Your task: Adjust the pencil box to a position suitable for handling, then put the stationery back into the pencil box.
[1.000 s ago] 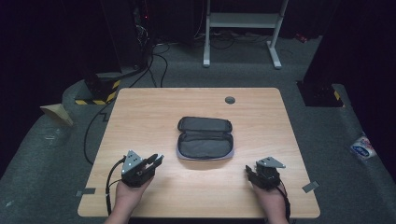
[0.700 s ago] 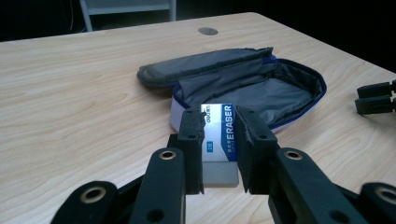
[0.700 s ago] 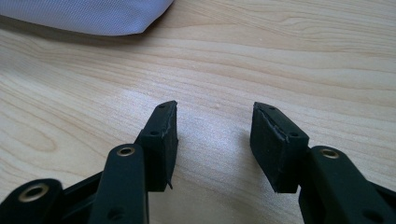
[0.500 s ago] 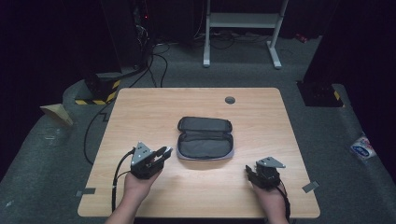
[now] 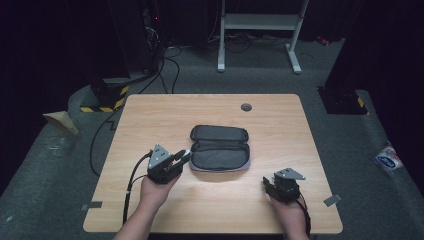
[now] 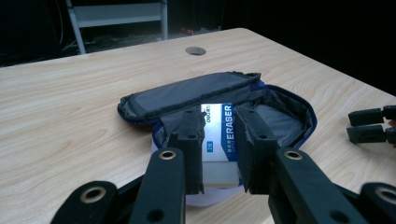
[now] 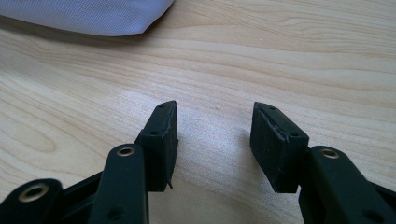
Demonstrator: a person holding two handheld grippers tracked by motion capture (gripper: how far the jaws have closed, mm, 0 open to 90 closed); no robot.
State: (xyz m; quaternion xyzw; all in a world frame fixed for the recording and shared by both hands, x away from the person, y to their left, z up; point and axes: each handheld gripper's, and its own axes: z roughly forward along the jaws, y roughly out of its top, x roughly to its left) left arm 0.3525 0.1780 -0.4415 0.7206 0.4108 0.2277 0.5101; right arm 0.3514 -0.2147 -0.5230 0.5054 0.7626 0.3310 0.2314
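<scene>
Eraser (image 6: 218, 144) first: it sat clamped between the jaws of my left gripper (image 5: 183, 156), label side up, a white block in a blue and white sleeve. I held it at the near left edge of the pencil case (image 5: 220, 147), which lay unzipped and spread flat in the middle of the table (image 5: 150, 115), lid folded back on the far side. In the left gripper view the block hung just over the front rim of the grey lining, so I judged the step in hand to be carrying the eraser into the case, with the drop itself not yet made.

My right gripper (image 5: 269, 185) rested near the right front edge, well apart from the case, its jaws parted with nothing between them, bare wood showing in the gap.

The next move, as I read it, called for bringing the eraser over the open compartment, lowering it onto the lining, and letting go there.
</scene>
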